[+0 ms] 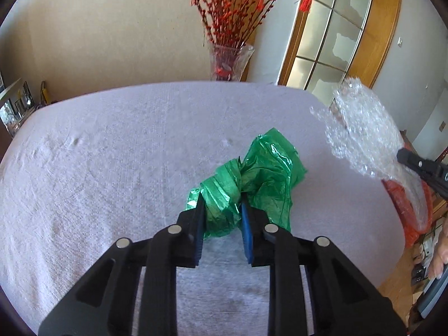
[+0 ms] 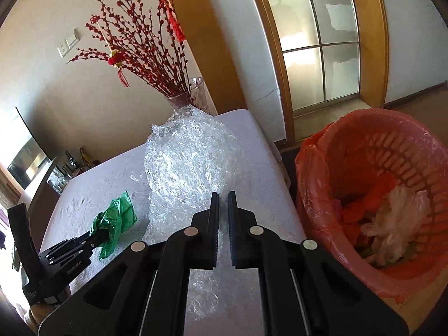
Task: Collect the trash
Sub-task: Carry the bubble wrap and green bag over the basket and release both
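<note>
A crumpled green plastic bag [image 1: 260,176] lies on the white-clothed table [image 1: 112,154]. My left gripper [image 1: 221,204] is closed around its near end; the bag also shows in the right wrist view [image 2: 117,218] with the left gripper [image 2: 93,236] on it. My right gripper [image 2: 223,196] is shut on a sheet of clear bubble wrap [image 2: 187,165], held above the table's right side; it shows in the left wrist view [image 1: 361,128] too. A pink basket bin [image 2: 372,184] with a red liner stands on the floor to the right, holding white and red trash.
A glass vase of red branches [image 1: 229,61] stands behind the table's far edge. A door with frosted panes [image 2: 319,42] is behind the bin. Glassware and a TV [image 2: 22,151] sit at the left.
</note>
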